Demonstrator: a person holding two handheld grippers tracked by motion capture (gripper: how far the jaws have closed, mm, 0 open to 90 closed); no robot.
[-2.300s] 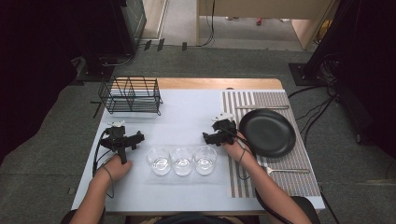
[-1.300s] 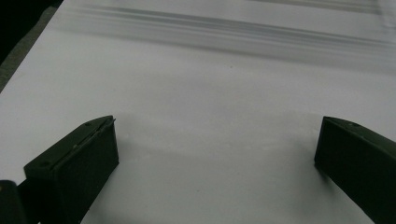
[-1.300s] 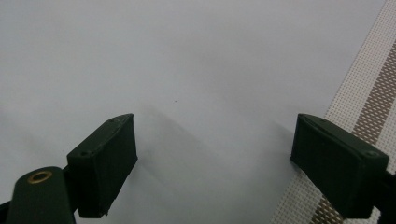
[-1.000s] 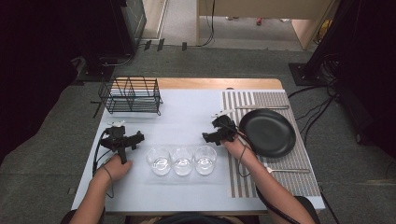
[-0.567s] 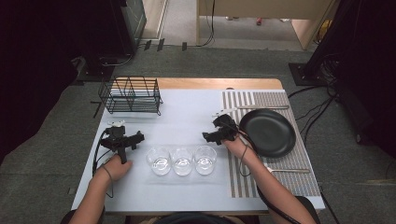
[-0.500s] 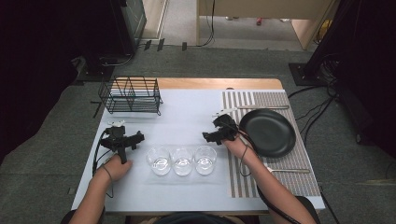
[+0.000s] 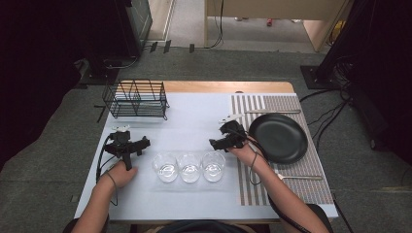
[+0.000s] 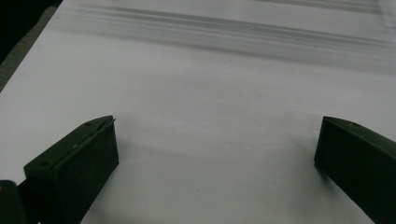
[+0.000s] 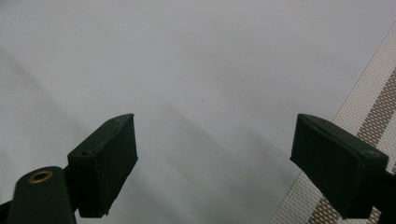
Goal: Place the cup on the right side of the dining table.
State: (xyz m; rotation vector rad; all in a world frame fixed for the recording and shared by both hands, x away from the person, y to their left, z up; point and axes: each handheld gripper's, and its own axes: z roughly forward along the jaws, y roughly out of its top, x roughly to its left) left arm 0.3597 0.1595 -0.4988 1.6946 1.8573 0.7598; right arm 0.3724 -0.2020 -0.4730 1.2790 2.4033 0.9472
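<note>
Nothing moved, both open grippers point(image 7: 130, 145) point(image 7: 224, 141) above three glasses point(image 7: 190, 167), unseen up close.

Three clear glass cups point(image 7: 190, 167) stand in a row at the white table's point(image 7: 194, 119) front; the black wire rack point(image 7: 136, 98) sits back-left, the black round plate point(image 7: 279, 137) on the striped woven placemat point(image 7: 311, 182) right.

I see a black wire rack point(image 7: 136, 99) standing at the far left of the white table point(image 7: 194, 119), a black plate point(image 7: 278, 138) resting on a striped placemat point(image 7: 272, 104) at the right, and grey carpet point(image 7: 243, 63) beyond the table's far edge.
</note>
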